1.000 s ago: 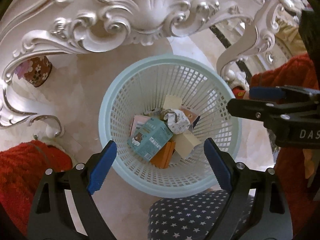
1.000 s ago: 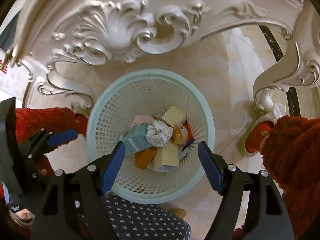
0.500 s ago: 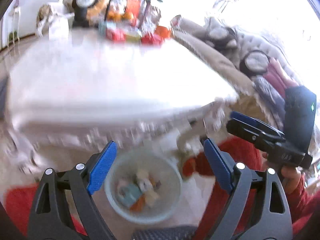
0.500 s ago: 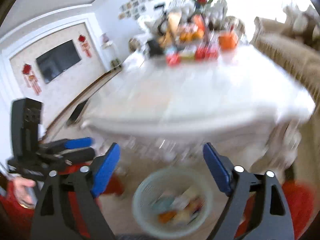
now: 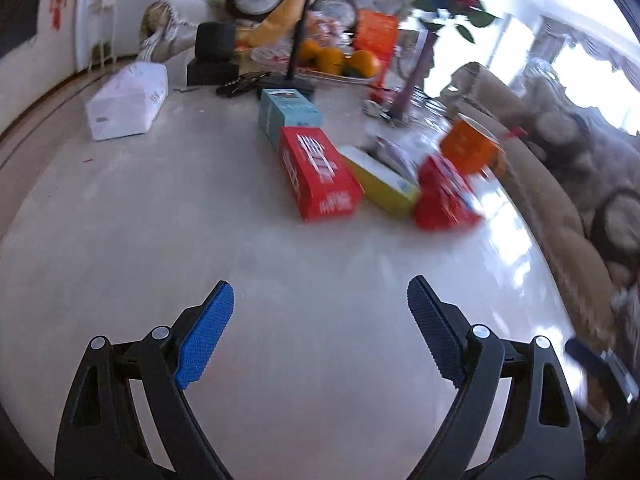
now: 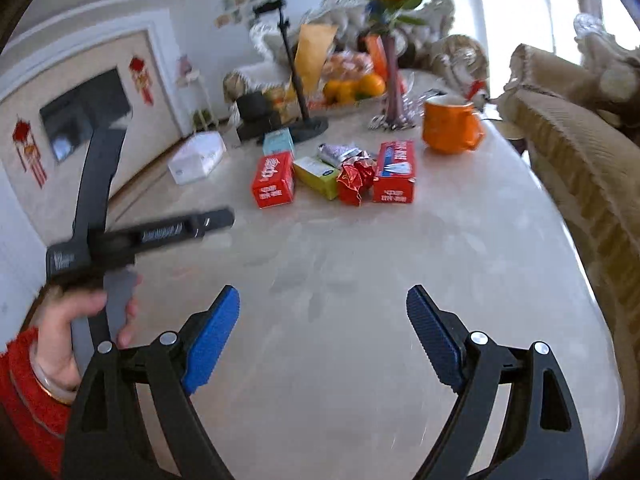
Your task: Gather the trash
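Trash lies in a cluster on the far middle of the marble table (image 6: 360, 280): a red box (image 6: 273, 180), a yellow-green box (image 6: 316, 176), a crumpled red wrapper (image 6: 354, 178), a second red box (image 6: 394, 178) and a teal box (image 6: 278, 142). In the left wrist view the red box (image 5: 318, 172), yellow box (image 5: 380, 184), second red box (image 5: 444, 196) and teal box (image 5: 288, 114) show. My left gripper (image 5: 320, 312) is open and empty above the near table. My right gripper (image 6: 324, 320) is open and empty; the left gripper (image 6: 168, 232) shows at its left.
An orange mug (image 6: 450, 128), a vase with roses (image 6: 390, 80), a fruit plate (image 6: 352, 88), a black stand (image 6: 304, 120) and a white tissue pack (image 6: 196, 156) stand at the table's far end. A beige sofa (image 6: 580, 160) runs along the right edge.
Both grippers have swung up from the blue waste basket under the table to above the tabletop. The basket is out of view now. Both stayed open.
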The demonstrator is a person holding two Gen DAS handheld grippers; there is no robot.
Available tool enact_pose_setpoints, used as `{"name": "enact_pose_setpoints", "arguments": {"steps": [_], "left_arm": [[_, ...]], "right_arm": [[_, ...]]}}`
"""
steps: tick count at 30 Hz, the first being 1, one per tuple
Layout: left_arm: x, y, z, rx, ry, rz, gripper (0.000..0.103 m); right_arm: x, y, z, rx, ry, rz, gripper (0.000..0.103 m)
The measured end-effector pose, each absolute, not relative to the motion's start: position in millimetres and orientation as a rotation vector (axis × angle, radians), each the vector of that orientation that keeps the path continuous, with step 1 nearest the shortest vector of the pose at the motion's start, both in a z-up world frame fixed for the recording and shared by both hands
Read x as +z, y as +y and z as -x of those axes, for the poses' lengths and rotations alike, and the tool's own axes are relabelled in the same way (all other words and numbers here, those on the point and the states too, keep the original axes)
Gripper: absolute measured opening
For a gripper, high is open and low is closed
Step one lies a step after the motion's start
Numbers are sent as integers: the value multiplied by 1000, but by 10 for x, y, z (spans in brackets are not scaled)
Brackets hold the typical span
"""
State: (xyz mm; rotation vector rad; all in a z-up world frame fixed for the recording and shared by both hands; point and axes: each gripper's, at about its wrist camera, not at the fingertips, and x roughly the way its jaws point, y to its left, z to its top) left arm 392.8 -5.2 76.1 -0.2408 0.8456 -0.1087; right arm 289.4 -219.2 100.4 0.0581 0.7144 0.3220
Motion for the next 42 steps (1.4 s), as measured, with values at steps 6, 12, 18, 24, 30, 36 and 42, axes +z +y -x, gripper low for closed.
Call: {"name": "enact_pose_setpoints", "arguments": {"steps": [6, 12, 18, 24, 30, 36, 42], "left_arm": [[624, -98, -4584, -49, 891, 252, 86], [526, -206, -4913, 0, 926, 190, 86], [489, -260, -5052, 34, 919, 99, 86], [485, -235, -5133, 40, 924, 91, 86], [453, -307, -5182, 49, 946, -7, 86], [504, -324, -5094, -21, 937, -57, 55], [557, -131, -4859, -51, 933, -14, 55]], "right_arm": [[870, -2161, -3556, 344, 744, -9, 81], [921, -2324, -4095, 222, 744, 16, 81], [803, -2404, -4371, 169, 824, 42, 81], [695, -2274, -4616, 143, 841, 106, 81], [602, -2228, -4859, 101, 885, 179, 79], [631, -2322, -4689, 131, 890, 94, 46], [658, -2483, -4179, 165, 865, -18, 46]]}}
